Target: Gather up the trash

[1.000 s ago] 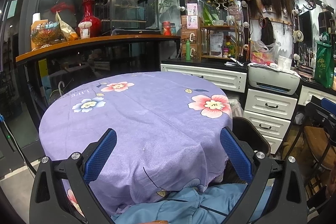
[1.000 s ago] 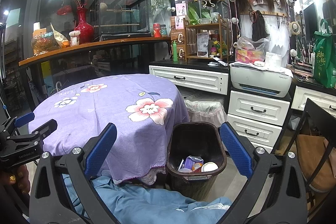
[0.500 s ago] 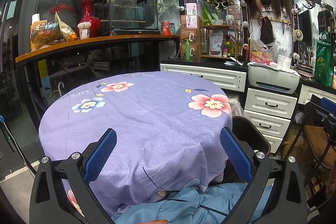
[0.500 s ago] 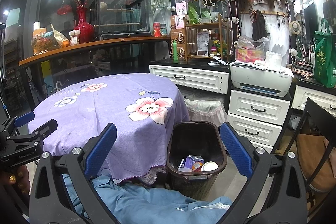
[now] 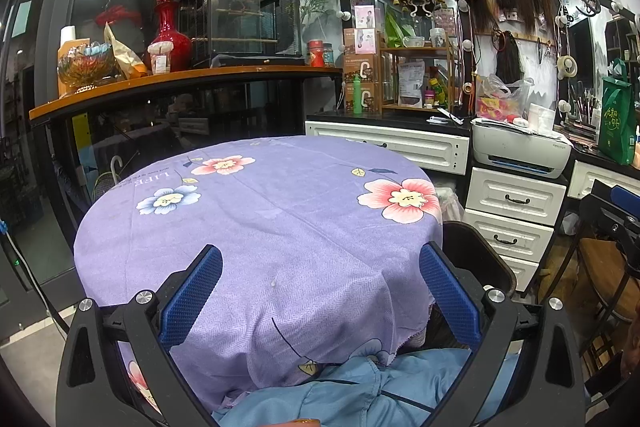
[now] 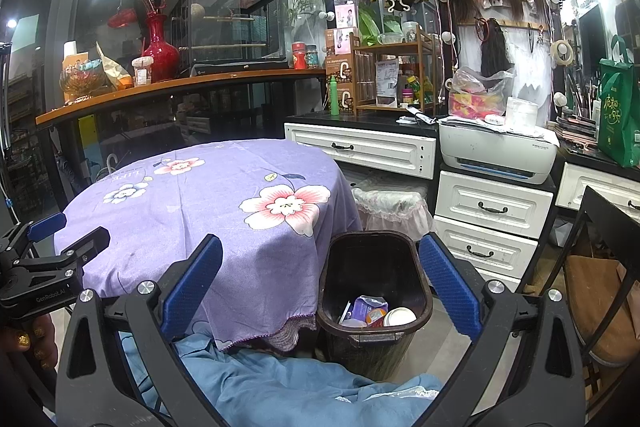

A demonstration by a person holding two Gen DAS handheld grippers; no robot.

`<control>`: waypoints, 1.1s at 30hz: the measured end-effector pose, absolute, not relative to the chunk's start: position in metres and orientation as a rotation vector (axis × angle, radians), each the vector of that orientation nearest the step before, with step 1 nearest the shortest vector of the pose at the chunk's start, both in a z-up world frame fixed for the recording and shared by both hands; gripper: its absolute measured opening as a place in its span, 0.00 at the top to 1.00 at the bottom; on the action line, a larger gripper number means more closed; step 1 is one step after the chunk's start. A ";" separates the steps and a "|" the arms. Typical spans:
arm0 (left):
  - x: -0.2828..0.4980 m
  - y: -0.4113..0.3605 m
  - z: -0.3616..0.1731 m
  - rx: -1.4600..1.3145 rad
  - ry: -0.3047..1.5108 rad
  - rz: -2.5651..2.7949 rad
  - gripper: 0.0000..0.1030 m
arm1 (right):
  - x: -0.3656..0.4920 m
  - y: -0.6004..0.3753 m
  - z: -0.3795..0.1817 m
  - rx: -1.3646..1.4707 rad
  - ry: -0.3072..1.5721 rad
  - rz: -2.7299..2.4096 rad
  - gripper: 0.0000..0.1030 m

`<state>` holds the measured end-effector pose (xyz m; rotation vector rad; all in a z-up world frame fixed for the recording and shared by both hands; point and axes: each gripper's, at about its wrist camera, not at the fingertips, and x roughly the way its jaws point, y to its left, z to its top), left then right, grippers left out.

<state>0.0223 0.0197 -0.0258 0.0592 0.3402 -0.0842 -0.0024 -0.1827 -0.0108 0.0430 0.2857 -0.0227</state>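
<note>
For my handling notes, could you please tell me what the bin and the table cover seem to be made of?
Bin: likely dark brown plastic, smooth with a slight sheen on its rim. Table cover: woven cloth, matte purple with printed flowers; it creases and drapes over the edge.

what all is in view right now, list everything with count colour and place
table: 1, purple flowered cloth, centre, nothing on it
bin: 1, dark brown, right of table
trash: several pieces, purple, white, orange, in bin
printer: 1, white, on drawers at right
drawers: several, white, under black counter
vase: 1, red, on wooden shelf
glass case: 1, black frame, beside vase
bag: 1, green, far right
chair: 1, black, right edge
left gripper: 1, blue pads, open
right gripper: 1, blue pads, open
</note>
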 end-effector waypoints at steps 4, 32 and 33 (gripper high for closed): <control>0.023 0.019 -0.026 0.060 0.341 -0.085 0.05 | -0.002 -0.184 -0.010 0.043 0.285 -0.023 0.06; 0.025 0.021 -0.028 0.066 0.340 -0.086 0.05 | -0.005 -0.181 -0.016 0.045 0.283 -0.024 0.06; 0.025 0.021 -0.028 0.066 0.340 -0.086 0.05 | -0.006 -0.180 -0.018 0.046 0.282 -0.024 0.06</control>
